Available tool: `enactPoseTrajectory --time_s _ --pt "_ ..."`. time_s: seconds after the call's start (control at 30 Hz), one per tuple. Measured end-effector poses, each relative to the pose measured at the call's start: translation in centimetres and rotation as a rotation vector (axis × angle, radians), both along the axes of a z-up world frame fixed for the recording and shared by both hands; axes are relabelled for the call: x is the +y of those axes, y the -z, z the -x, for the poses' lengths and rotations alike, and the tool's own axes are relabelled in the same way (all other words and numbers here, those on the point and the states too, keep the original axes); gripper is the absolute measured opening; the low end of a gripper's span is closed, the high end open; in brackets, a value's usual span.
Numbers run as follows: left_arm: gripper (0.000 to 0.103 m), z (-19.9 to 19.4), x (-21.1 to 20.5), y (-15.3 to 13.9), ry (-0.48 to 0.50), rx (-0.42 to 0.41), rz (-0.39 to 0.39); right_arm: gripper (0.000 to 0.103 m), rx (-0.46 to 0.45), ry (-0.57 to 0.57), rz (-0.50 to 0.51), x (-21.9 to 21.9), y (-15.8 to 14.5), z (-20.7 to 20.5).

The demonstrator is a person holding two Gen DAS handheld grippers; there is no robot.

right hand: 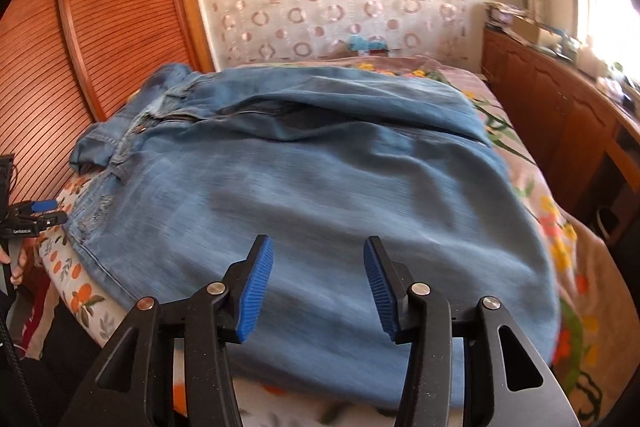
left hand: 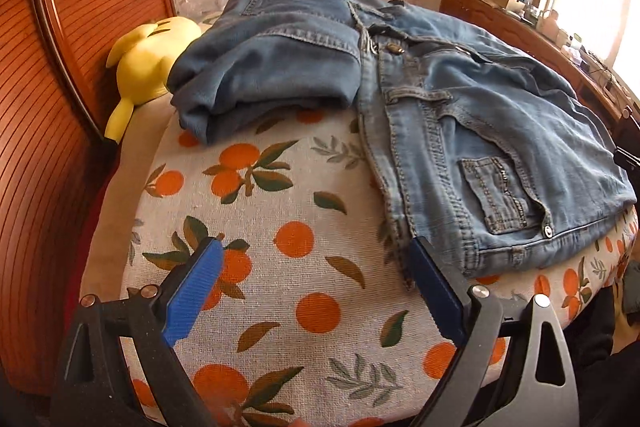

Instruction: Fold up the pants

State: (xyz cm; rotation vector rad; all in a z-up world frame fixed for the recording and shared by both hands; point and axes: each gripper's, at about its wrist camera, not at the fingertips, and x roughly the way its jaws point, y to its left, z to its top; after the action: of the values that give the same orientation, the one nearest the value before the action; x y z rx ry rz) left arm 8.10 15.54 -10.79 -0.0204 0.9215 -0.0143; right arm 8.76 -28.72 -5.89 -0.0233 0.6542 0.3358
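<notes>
Light blue jeans [left hand: 496,131] lie spread on the bed, waistband and pocket toward me in the left wrist view. A second, folded pair of jeans [left hand: 272,59] lies beyond them to the left. My left gripper [left hand: 316,267] is open and empty above the orange-print cover, its right finger close to the waistband corner. In the right wrist view the jeans [right hand: 320,187] fill the middle, and my right gripper [right hand: 319,267] is open and empty just above the denim. The left gripper also shows at the far left of the right wrist view [right hand: 36,215].
An orange-print cover [left hand: 280,267] tops the bed. A yellow plush toy [left hand: 148,59] lies by the wooden slatted headboard [left hand: 60,67]. A wooden cabinet with clutter [right hand: 560,99] runs along the right under a bright window. A floral blanket [right hand: 560,227] covers the bed's right side.
</notes>
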Motion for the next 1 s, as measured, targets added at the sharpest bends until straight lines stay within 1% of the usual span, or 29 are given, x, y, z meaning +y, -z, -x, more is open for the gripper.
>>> enactPoseTrajectory --time_s 0.07,0.23,0.33,0.53,0.7,0.87,1.0 --pt "0.094 -0.2 0.1 0.4 -0.007 0.008 0.009 0.052 -0.001 -0.029 0.008 1.0 0.0 -0.4" --pt "0.098 -0.4 0.3 0.6 -0.006 0.009 -0.005 0.053 -0.001 -0.092 0.04 2.9 0.4 -1.0" --pt "0.102 -0.5 0.6 0.7 -0.005 0.003 -0.005 0.056 0.003 -0.125 0.06 3.9 0.9 -1.3" --pt "0.103 -0.2 0.8 0.9 0.004 -0.025 -0.006 0.06 0.025 -0.171 0.081 4.7 1.6 -1.4" --pt "0.103 -0.1 0.7 0.9 -0.001 -0.033 -0.007 0.063 0.032 -0.176 0.09 4.8 1.7 -1.2" --pt "0.102 -0.2 0.5 0.6 -0.025 -0.019 -0.018 0.064 0.029 -0.16 0.102 3.9 1.7 0.1" --pt "0.102 0.5 -0.2 -0.2 -0.036 -0.059 -0.046 0.064 0.02 -0.126 0.122 3.6 1.6 1.5"
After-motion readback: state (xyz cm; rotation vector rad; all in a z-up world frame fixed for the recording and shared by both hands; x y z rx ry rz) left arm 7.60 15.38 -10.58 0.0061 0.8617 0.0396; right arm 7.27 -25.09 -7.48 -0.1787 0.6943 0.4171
